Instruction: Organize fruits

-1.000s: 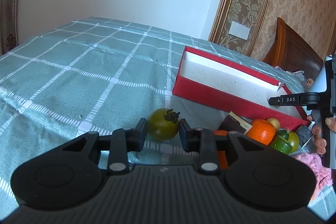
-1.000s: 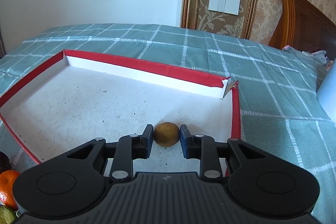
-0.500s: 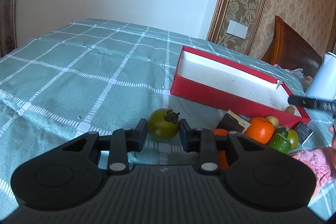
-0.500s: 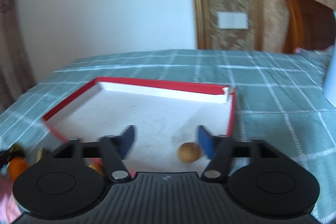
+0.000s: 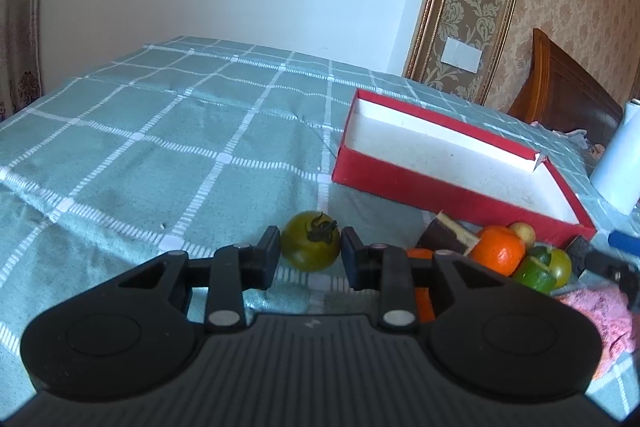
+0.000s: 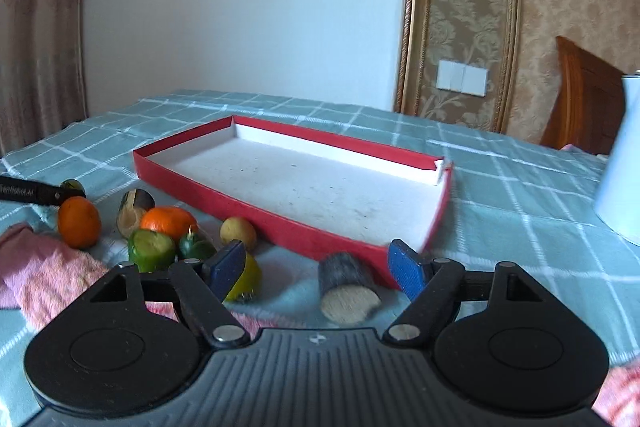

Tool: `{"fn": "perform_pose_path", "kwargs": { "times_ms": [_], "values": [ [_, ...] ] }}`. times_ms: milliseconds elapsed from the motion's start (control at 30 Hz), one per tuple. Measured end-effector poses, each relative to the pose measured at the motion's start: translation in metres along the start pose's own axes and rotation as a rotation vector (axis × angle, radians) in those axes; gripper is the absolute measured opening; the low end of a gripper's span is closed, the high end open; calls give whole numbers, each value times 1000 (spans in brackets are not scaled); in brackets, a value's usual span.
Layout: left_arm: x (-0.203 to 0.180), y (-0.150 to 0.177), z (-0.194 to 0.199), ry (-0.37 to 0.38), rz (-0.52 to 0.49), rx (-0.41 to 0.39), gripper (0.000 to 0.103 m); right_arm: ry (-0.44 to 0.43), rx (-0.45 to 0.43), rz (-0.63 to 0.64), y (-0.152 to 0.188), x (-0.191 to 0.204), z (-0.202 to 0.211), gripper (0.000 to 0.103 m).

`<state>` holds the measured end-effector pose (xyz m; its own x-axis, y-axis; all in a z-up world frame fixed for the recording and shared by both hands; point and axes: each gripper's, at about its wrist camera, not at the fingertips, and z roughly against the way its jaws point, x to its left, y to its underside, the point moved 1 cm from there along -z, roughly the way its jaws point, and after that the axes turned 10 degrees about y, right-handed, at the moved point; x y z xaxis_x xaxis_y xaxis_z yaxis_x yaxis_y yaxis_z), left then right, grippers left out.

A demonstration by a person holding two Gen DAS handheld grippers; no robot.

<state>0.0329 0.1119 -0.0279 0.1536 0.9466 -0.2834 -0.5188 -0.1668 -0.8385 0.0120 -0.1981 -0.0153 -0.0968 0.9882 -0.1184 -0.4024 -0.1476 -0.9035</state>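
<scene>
Red-walled shallow box (image 6: 280,223) with a white floor sits on the teal checked bedspread (image 5: 160,147); its floor looks bare in both views, though the near wall hides a strip.

Left gripper (image 5: 310,253): clenched on a green tomato (image 5: 310,247), pads against both its sides, tomato resting on the bedspread.

Right gripper (image 6: 316,267): jaws opening, blue pads spread wide and pressing on nothing; a dark cut piece with a pale face (image 6: 348,287) lies on the cloth between them, just outside the box's near wall.

Clutter left of it, beside the box: small yellowish fruit (image 6: 238,233), two oranges (image 6: 78,221), green cut piece (image 6: 152,249), yellow-green piece (image 6: 246,277) partly behind the left pad, pink cloth (image 6: 48,279).

White cylinder (image 6: 620,167) stands at far right, apart from the box.
</scene>
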Motion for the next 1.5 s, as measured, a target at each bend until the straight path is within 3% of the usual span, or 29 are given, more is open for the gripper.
{"fn": "perform_pose_path", "kwargs": {
  "times_ms": [200,467,567,733,933,1067,1500],
  "values": [
    [-18,-16,3,4,-56,-23,29,-21,16,-25,4,-4,1,79],
    [-48,-37,-14,56,-138,-9,29,-15,107,-82,7,-13,-12,82],
    [-46,-38,-16,71,-121,-1,29,-7,155,-127,9,-20,-20,82],
    [-32,-32,-6,25,-108,-2,45,-18,195,-158,12,-25,-25,82],
    [-14,-27,-16,-86,-95,65,45,-20,200,-136,11,-21,-25,82],
    [-11,-22,-21,-86,-101,97,45,-21,203,-134,11,-21,-26,85],
    [-21,-9,19,32,-142,79,45,-20,209,-131,11,-20,-27,89]
  ]
}}
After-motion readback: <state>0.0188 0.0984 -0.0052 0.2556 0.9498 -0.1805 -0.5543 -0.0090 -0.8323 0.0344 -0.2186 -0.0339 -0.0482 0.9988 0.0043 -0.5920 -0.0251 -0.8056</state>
